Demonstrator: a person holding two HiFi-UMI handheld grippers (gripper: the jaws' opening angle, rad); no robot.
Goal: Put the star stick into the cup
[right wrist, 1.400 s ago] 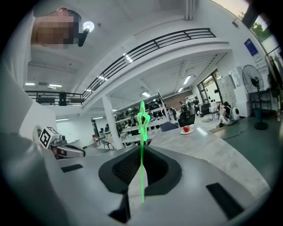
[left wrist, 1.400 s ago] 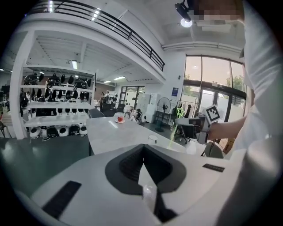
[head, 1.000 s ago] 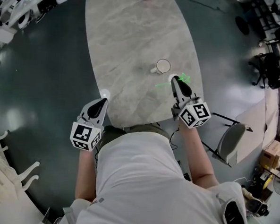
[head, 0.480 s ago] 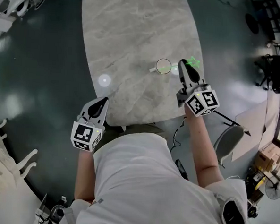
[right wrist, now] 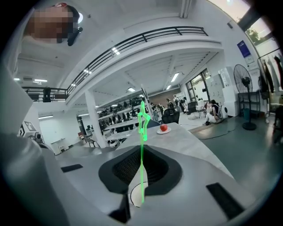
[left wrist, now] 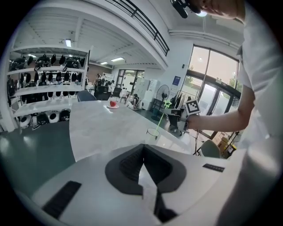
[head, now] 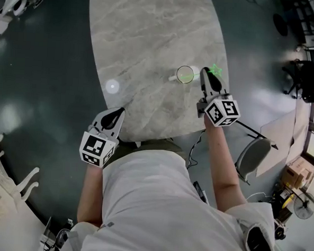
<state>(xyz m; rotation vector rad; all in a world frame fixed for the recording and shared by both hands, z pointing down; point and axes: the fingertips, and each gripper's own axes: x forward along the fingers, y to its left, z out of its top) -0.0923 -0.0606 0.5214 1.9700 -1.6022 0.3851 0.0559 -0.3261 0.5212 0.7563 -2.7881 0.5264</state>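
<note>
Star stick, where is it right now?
In the head view the star stick is near the right edge of the table, clamped in the right gripper, its lower end right by the cup.

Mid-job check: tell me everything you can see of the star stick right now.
The star stick is a thin, bright green rod, plastic by its look, topped with an outlined star. It stands nearly upright with the star uppermost. The right gripper holds it, jaws shut on its shaft. Its lower end sits at the rim of the cup; I cannot tell whether the tip is inside. Nothing else touches it.
</note>
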